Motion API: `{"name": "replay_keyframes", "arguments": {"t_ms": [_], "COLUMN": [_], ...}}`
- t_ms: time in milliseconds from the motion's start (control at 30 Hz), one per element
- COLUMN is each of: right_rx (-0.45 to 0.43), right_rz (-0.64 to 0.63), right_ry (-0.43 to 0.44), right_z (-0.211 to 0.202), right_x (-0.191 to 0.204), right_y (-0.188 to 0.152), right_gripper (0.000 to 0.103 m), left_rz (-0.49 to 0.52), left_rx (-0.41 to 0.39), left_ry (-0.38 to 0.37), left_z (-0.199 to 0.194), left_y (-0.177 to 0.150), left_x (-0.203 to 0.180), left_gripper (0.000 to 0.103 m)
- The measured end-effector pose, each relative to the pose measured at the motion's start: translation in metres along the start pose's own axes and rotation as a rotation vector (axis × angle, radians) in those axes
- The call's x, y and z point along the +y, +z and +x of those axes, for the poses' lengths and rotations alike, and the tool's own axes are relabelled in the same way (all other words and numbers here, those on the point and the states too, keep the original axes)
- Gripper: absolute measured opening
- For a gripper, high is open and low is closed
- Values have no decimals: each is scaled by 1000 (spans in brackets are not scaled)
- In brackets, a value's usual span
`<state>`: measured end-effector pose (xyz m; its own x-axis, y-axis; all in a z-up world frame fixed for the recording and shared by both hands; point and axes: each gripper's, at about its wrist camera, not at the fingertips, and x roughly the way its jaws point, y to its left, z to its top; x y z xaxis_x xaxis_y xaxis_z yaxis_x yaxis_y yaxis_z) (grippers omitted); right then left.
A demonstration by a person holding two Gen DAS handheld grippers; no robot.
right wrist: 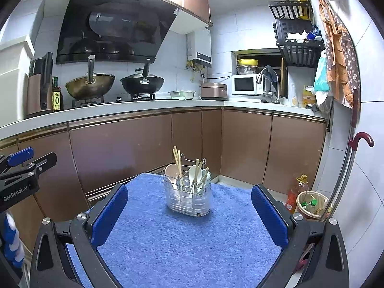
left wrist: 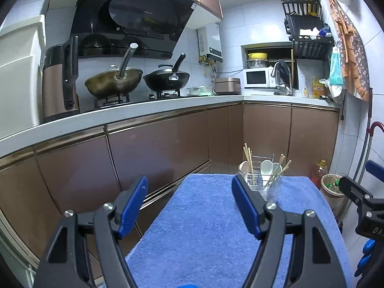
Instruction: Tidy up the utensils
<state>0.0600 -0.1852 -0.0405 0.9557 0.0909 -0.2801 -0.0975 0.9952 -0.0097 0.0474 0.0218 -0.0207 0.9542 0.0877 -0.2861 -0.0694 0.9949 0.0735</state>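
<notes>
Standing upright on blue towel [right wrist: 182,247] at 12 o'clock from right tongs [right wrist: 189,212]: wire utensil holder [right wrist: 188,198] with chopsticks [right wrist: 178,162] and spoons [right wrist: 193,171]. Left tongs [left wrist: 189,204] and right tongs spread apart, grasping nothing.

1. I see a blue towel [right wrist: 182,244] spread over the work surface nearest me.
2. Behind it runs a white countertop [right wrist: 134,111] over brown cabinet doors [right wrist: 120,153].
3. On the stove sit a brass-coloured wok [right wrist: 90,85] and, to its right, a black wok [right wrist: 142,82] with a lid; a black range hood [right wrist: 115,24] hangs above them.
4. A dark oil bottle [right wrist: 57,94] stands at the left, beside a brown kettle [right wrist: 39,88].
5. Further right I make out a steel bowl [right wrist: 182,94], a rice cooker [right wrist: 213,90] and a white microwave [right wrist: 247,85].
6. A faucet [right wrist: 267,81] rises beside the microwave.
7. On the floor at right, a waste basket [right wrist: 312,204] sits next to an orange bottle [right wrist: 296,192].
</notes>
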Motion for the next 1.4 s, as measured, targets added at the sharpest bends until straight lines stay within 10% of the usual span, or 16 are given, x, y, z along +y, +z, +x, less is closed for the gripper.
{"name": "replay_keyframes", "arguments": {"t_ms": [1400], "right_rx": [-46], "right_rz": [-6], "right_ry": [-126], "right_z": [-41], "right_x": [-3], "right_y": [-4], "right_gripper": [103], "left_rz": [-47], "left_rx": [-43], "left_ry": [71], "left_z": [-39], "left_y": [-16], "left_x": [25], "left_gripper": [73]}}
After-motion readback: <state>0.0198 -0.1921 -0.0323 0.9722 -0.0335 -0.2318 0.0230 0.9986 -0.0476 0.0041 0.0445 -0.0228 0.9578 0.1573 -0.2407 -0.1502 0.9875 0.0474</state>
